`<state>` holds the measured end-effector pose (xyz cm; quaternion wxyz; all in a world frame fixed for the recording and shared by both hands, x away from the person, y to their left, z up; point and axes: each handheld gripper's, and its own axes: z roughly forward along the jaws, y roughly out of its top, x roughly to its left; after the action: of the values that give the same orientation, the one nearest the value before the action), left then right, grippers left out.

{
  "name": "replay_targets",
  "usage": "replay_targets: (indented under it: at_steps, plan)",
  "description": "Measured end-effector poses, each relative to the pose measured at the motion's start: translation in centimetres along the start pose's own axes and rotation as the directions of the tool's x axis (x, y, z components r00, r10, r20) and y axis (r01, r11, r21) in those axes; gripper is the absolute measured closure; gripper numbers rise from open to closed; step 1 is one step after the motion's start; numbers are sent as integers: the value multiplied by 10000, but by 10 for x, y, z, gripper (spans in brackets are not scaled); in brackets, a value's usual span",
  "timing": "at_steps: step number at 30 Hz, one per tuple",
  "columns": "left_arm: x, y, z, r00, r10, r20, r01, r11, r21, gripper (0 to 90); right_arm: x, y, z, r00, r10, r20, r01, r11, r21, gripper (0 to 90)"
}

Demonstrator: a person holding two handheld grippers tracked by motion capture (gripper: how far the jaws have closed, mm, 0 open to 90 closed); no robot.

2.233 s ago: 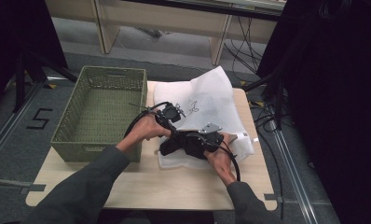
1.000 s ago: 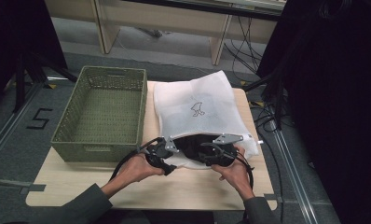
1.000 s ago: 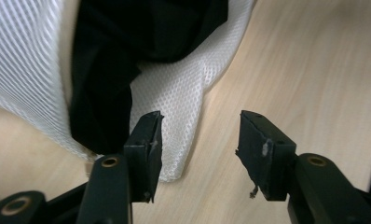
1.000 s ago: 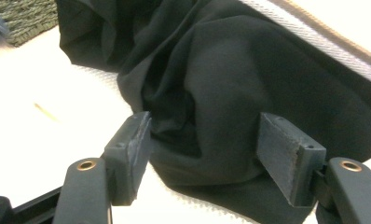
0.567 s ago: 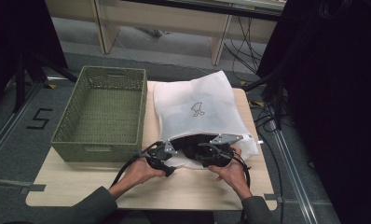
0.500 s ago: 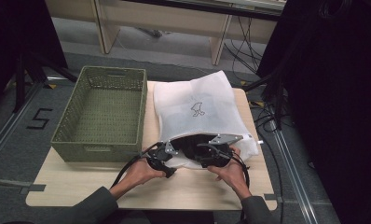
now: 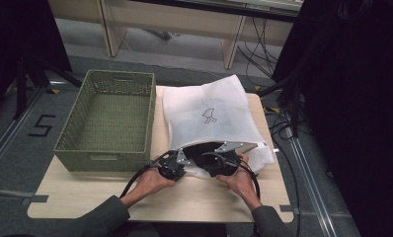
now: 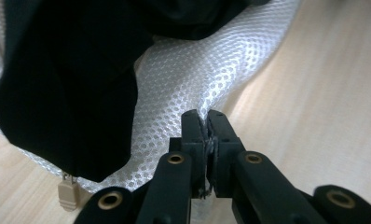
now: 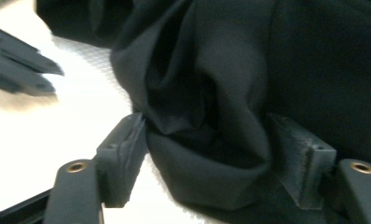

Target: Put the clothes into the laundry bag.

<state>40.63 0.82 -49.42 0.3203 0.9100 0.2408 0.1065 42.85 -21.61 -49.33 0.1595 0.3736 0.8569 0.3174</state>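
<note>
Both hands pulled back to table's near edge: left claw [image 8: 204, 140] clamped on white mesh laundry bag [image 7: 209, 111] hem, right claw [image 9: 211, 161] apart around black cloth garment [image 9: 230, 93]; stuffing step, next close and push in.

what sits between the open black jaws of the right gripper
A bunched fold of black cloth lies between the right gripper's spread jaws in the right gripper view, with white mesh laundry bag beside it.

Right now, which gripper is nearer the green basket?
Left. The left gripper sits just off the near right corner of the green basket, clamping the white mesh bag. The right gripper is farther right, jaws open around black cloth.
</note>
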Motion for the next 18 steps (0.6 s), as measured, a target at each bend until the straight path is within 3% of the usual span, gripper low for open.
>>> replay_targets:
  at_steps: [3,5,6,8,9,10,11,14,15,18]
  plan:
    - [-1,1,-8,9994,154,307,-157,9998,92,873,0,3,7,9987,-456,221,447,9983,386,648]
    - [-3,1,-12,9989,175,439,-179,9998,72,875,-5,7,12,9967,-683,445,671,9973,282,799]
    - [-3,1,-15,9972,512,554,-526,9983,234,876,-7,10,15,9951,-750,650,740,9971,176,832]
    - [-7,0,-17,9978,238,623,-241,9997,37,876,-7,17,17,9917,-868,946,851,9961,222,851]
    - [-7,0,-19,9966,471,679,-479,9988,103,876,-8,20,19,9896,-896,1129,884,9960,150,855]
    - [-9,0,-20,9968,400,688,-406,9992,72,876,-9,22,22,9867,-940,1325,937,9956,91,856]
    - [-10,-1,-23,9948,657,780,-681,9973,285,876,-10,24,24,9853,-937,1429,932,9956,103,857]
    - [-10,-5,-28,9934,835,788,-863,9958,318,876,-18,31,33,9781,-765,1934,793,9968,-68,857]
    - [-11,-6,-30,9944,693,795,-717,9971,271,876,-20,33,35,9775,-684,1997,726,9973,-134,856]
    - [-11,-11,-34,9931,776,878,-802,9964,266,876,-29,37,40,9766,-401,2113,471,9985,-286,856]
